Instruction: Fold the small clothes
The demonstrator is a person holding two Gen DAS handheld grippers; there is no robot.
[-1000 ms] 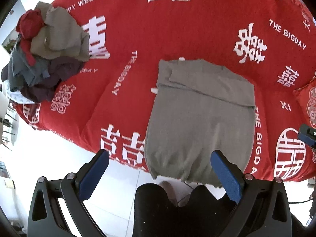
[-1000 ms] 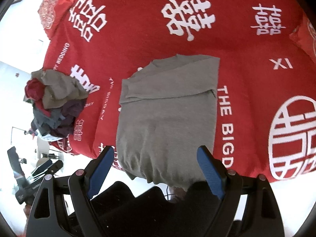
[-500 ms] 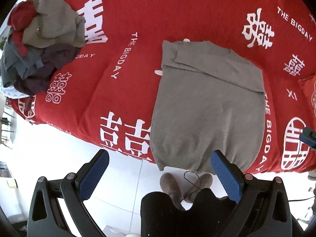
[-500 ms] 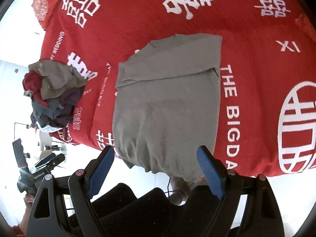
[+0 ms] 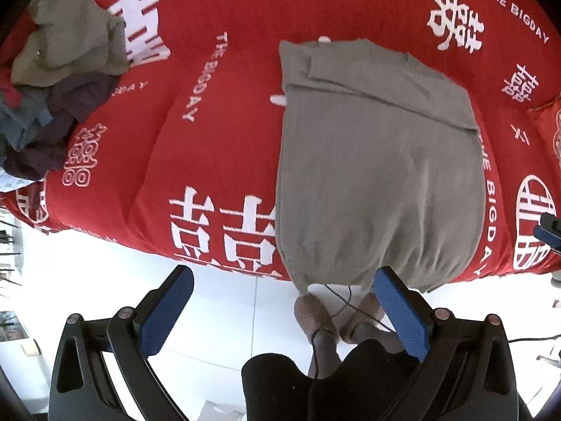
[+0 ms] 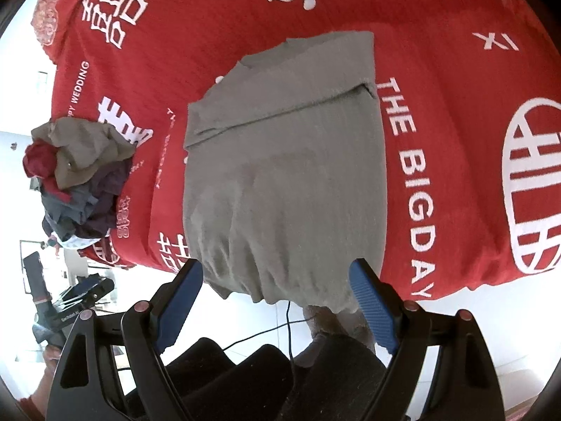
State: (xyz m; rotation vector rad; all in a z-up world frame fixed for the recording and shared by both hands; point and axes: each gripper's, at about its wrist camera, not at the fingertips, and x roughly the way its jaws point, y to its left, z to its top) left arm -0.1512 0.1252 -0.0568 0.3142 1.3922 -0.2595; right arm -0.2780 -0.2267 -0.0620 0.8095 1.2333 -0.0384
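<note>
A grey-olive garment (image 5: 378, 161) lies flat on the red bed cover (image 5: 217, 133), its far end folded over and its near hem hanging over the bed's front edge. It also shows in the right wrist view (image 6: 287, 175). My left gripper (image 5: 284, 291) is open and empty, above the floor just short of the hem. My right gripper (image 6: 277, 280) is open and empty, its blue pads (image 6: 371, 301) either side of the hanging hem, not touching it.
A pile of unfolded clothes (image 5: 52, 80) sits on the bed's left corner, also seen in the right wrist view (image 6: 73, 179). The person's slippered feet (image 5: 315, 315) and a thin cable stand on the white floor below the hem. A red cushion (image 5: 550, 129) lies at right.
Both grippers have pulled back toward the bed's front edge and lowered. The garment now sits farther up in both views. It has not moved on the bed.
</note>
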